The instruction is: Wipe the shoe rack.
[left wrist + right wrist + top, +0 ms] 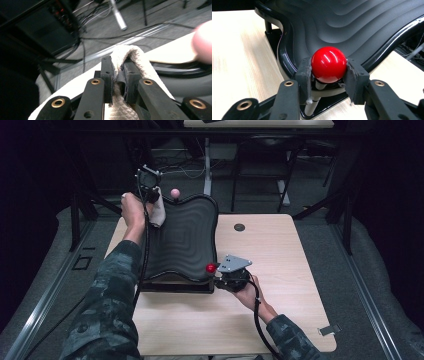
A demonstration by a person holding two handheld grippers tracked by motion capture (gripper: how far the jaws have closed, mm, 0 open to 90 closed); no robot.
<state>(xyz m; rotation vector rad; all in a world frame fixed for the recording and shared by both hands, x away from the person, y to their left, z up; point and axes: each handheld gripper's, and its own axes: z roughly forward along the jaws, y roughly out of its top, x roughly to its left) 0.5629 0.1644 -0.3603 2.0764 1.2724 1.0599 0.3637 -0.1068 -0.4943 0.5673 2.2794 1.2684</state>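
Observation:
A black ridged tray (187,240) on a black base lies on the wooden table. At its near right corner a red ball knob (211,268) stands on a white stem. My right gripper (220,276) is shut on this red knob (329,64), one jaw on each side. A pink knob (175,193) stands at the tray's far edge and looms blurred (203,42) in the left gripper view. My left gripper (155,202) hangs over the tray's far left corner, shut on a white quilted cloth (158,212) that drapes over its jaws (125,60).
The light wooden table (280,250) has a round cable hole (239,227) right of the tray. A small grey clip (330,329) lies near the table's right front edge. Beyond the table are a desk leg, cables and dark frames on grey floor.

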